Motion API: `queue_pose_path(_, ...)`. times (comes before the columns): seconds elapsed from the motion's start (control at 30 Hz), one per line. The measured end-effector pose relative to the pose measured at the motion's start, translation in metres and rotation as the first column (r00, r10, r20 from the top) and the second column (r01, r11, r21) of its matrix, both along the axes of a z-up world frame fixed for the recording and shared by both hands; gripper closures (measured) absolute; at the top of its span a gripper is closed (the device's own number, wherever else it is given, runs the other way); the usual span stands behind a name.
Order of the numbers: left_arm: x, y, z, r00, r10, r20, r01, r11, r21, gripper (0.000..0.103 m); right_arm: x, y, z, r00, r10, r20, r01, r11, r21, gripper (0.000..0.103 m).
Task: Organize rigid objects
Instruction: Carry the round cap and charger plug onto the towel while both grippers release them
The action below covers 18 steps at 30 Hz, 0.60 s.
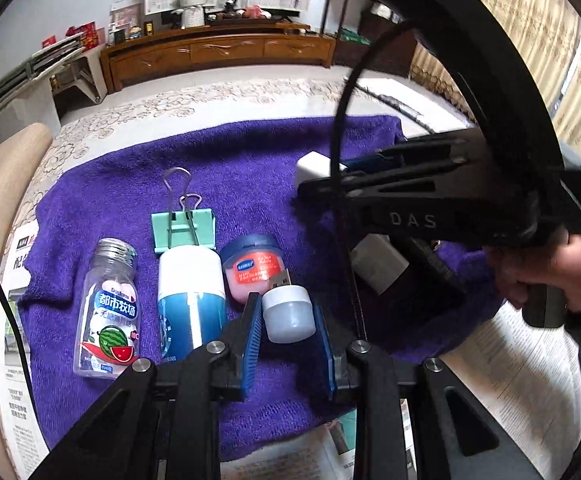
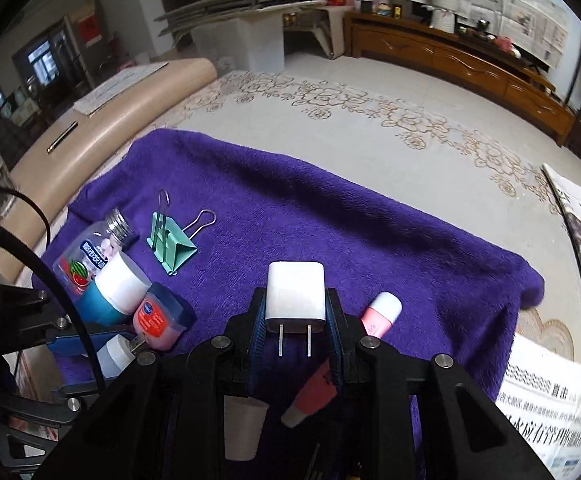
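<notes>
A purple towel [image 2: 330, 216] covers the surface, with newspaper [image 2: 550, 408] under its near and right edges. Every small item lies on this towel.

Along the towel's left part runs a row of objects. Farthest left is one clear candy bottle [image 1: 108, 312] with a watermelon label, lying with its silver cap pointing away. Just beside it lies one blue bottle [image 1: 192, 300] with a white cap, its long axis also pointing away. One green binder clip [image 1: 184, 230] sits just beyond that cap. One small pink jar [image 1: 252, 268] with a blue lid lies next on the right.

The left gripper [image 1: 288, 322] has its jaws around one small white USB light [image 1: 288, 312], at the right end of that row. Its metal plug points away from the jaws and touches or nearly touches the pink jar. The blue pads look to be against its sides, though a firm squeeze cannot be confirmed.

The right gripper [image 2: 296, 312] has its jaws closed on one white wall charger [image 2: 295, 294], lifted above the towel's middle. The charger's two prongs point back toward the camera. This gripper is well to the right of the row.

One pink tube [image 2: 380, 314] lies just right of the right gripper, partly hidden. One pale paper-like cup [image 2: 242, 428] shows beneath it.

The row's open end is nearer the left hand; placing the charger there probably means moving leftward.
</notes>
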<state>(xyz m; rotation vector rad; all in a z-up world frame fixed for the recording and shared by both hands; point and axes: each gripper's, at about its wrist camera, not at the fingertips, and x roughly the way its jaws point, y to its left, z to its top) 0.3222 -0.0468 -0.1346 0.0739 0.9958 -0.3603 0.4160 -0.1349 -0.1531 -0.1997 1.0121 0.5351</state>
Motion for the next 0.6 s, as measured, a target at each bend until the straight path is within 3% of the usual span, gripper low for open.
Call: queue_pose_path(0.6,0.0002,-0.0053,-0.0027,0.999,-0.017,-0.031,0.018,0.999,0.042,0.079,0.0003,0.0083,-0.0084,0.995,0.095,-0.043,-0.098,0.994,-0.053,0.076)
